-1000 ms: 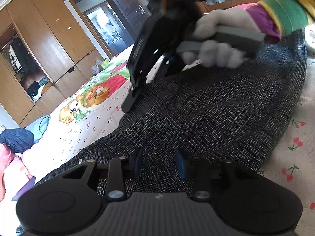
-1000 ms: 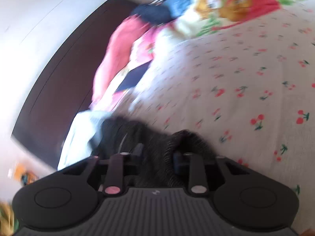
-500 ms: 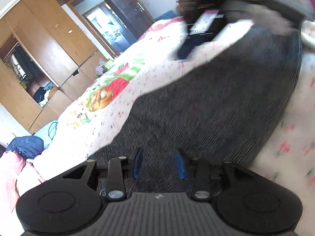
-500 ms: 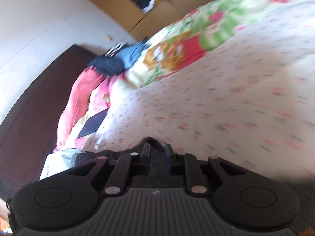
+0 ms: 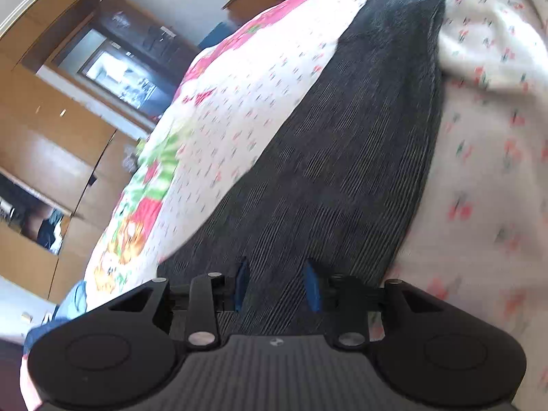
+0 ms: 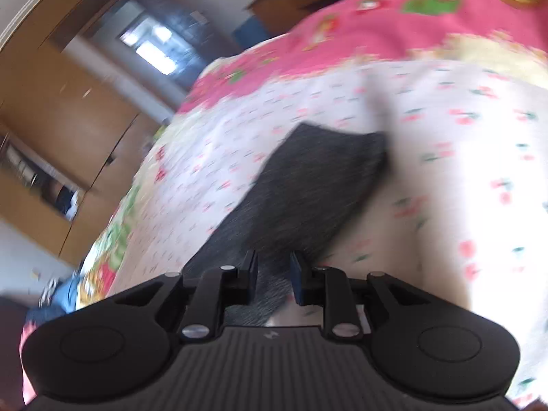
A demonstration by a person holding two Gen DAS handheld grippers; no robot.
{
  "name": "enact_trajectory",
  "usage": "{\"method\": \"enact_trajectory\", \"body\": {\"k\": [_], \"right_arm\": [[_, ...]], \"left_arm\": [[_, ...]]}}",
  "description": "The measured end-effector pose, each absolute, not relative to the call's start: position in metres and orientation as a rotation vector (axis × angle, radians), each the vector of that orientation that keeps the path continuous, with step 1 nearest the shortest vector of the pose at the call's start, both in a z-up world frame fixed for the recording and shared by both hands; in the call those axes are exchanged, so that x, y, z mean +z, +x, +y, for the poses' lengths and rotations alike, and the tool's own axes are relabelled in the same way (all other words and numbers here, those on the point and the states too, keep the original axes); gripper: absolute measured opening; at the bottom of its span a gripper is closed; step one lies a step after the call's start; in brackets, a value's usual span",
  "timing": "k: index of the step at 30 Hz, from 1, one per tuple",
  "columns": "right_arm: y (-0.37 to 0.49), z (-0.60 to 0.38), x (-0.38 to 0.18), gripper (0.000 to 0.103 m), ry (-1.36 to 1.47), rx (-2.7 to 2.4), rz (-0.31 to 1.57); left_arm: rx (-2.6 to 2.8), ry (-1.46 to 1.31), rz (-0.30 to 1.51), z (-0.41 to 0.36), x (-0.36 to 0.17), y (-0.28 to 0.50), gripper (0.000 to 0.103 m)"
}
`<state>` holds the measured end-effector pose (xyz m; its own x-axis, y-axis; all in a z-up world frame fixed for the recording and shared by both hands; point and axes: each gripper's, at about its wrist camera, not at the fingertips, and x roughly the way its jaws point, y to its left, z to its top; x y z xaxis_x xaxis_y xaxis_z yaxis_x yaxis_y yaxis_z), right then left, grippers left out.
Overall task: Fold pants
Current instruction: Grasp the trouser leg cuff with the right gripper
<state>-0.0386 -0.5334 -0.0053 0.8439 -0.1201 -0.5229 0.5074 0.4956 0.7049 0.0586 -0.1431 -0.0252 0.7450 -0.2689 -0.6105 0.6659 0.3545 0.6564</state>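
Dark grey ribbed pants (image 5: 342,154) lie stretched out in a long strip on the cherry-print bedsheet (image 5: 486,171). My left gripper (image 5: 276,282) hovers at their near end, blue pads apart, the cloth passing under the gap and not pinched. In the right wrist view one end of the pants (image 6: 308,188) runs forward from my right gripper (image 6: 273,274) and ends in a straight edge. The right jaws are opening, with pants cloth lying between the pads and not pressed by them. This view is blurred by motion.
The bedsheet has a pink patterned border (image 6: 394,27) at its far side. Wooden wardrobes (image 5: 51,144) and a doorway (image 5: 116,75) stand to the left. Blue clothing (image 5: 73,303) lies at the bed's lower left corner.
My right gripper swung across the bed with the pants, turning from the headboard side towards the wardrobes, and its jaws parted. The hand and right gripper left the left wrist view. The pants now lie long.
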Motion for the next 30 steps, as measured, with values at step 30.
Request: {"method": "enact_trajectory", "body": {"k": [30], "right_arm": [[-0.060,-0.565,-0.008,0.015,1.086,-0.656,0.338]], "left_arm": [[-0.784,0.943,0.366,-0.205,-0.017,0.042,0.052]]}}
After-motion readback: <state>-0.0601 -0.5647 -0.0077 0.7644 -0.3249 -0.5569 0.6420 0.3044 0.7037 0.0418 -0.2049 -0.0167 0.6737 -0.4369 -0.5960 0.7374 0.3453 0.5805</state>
